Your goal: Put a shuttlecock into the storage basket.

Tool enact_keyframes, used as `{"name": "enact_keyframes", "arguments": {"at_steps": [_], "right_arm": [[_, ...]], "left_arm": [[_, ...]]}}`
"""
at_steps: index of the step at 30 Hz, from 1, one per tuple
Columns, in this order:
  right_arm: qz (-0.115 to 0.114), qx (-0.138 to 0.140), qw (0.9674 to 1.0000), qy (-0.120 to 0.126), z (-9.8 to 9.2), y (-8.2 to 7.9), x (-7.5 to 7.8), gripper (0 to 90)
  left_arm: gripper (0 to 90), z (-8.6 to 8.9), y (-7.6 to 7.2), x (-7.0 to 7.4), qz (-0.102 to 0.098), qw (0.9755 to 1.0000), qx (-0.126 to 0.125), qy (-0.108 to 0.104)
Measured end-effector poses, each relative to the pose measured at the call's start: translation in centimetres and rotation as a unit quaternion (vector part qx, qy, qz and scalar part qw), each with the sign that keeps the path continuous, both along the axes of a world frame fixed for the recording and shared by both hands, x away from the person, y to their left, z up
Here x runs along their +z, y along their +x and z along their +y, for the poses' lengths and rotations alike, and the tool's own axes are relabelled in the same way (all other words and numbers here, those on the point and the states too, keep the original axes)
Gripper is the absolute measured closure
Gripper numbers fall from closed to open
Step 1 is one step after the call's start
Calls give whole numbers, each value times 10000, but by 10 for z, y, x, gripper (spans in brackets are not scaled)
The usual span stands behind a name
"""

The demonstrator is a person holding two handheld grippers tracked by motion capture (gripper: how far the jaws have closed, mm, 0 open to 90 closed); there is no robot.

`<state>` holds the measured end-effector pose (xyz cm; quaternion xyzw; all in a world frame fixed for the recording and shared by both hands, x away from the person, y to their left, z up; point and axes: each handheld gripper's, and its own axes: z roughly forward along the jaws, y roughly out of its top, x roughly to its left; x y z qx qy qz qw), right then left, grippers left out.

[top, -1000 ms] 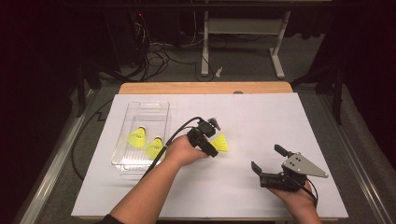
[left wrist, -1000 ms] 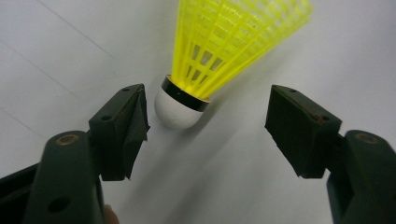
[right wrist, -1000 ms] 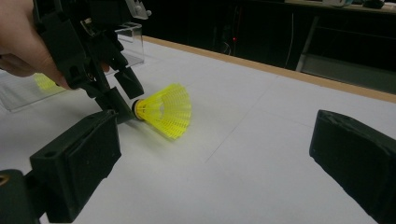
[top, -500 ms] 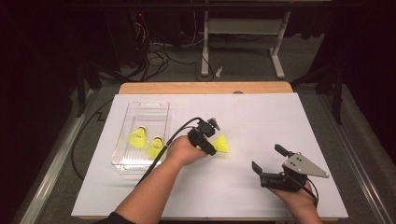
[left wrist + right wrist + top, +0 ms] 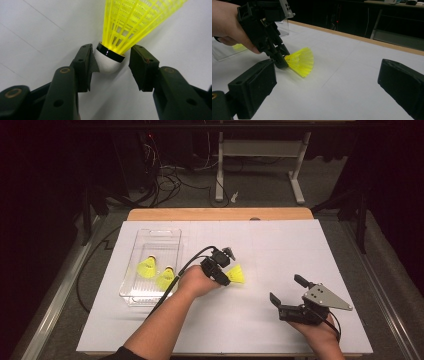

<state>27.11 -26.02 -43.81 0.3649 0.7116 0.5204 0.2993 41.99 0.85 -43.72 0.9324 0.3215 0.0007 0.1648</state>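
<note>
The yellow shuttlecock [image 5: 236, 274] is lying on its side on the white tabletop [image 5: 280, 245], near the middle, with its mesh skirt pointing away from the left claw [image 5: 223, 276] and its white cork base turned toward that claw. In the left gripper view the cork base [image 5: 108, 63] is sitting between the two black jaws: one jaw is touching the cork on one side, while a narrow gap is showing between the other jaw and the black band of the shuttlecock. The jaws have just been closing around the base, and both are not yet pressing on it, so the left claw is standing partly open with the shuttlecock between its jaws. In the right gripper view the same shuttlecock [image 5: 300, 61] is resting on the tabletop with the left claw [image 5: 277, 58] angled down onto its base end and the person's left hand [image 5: 229, 25] wrapped around the gripper body.

The right claw [image 5: 286, 290] is resting in the person's right hand near the front right part of the tabletop, well apart from the shuttlecock. Its jaws are standing wide open with nothing between them.

A clear plastic tray [image 5: 165, 236] is lying to the left of the left hand, near the left side of the tabletop. Two more yellow shuttlecocks [image 5: 148, 268] are lying inside it, side by side near its middle. The black cable of the left gripper is trailing back along the left forearm, past the tray's near corner.
</note>
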Motion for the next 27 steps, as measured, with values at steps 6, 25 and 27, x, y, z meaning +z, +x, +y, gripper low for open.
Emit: {"name": "enact_keyframes", "arguments": {"at_steps": [6,25,27], "right_arm": [[0,-1,10000,8,0,0,0,24],[-13,-18,10000,11,0,0,0,24],[-13,-18,10000,9,0,0,0,24]], "left_arm": [[592,0,-2,0,-30,9999,-73,62],[634,1,-6,0,-119,9997,-185,86],[635,0,-7,0,-102,9997,-209,79]]}}
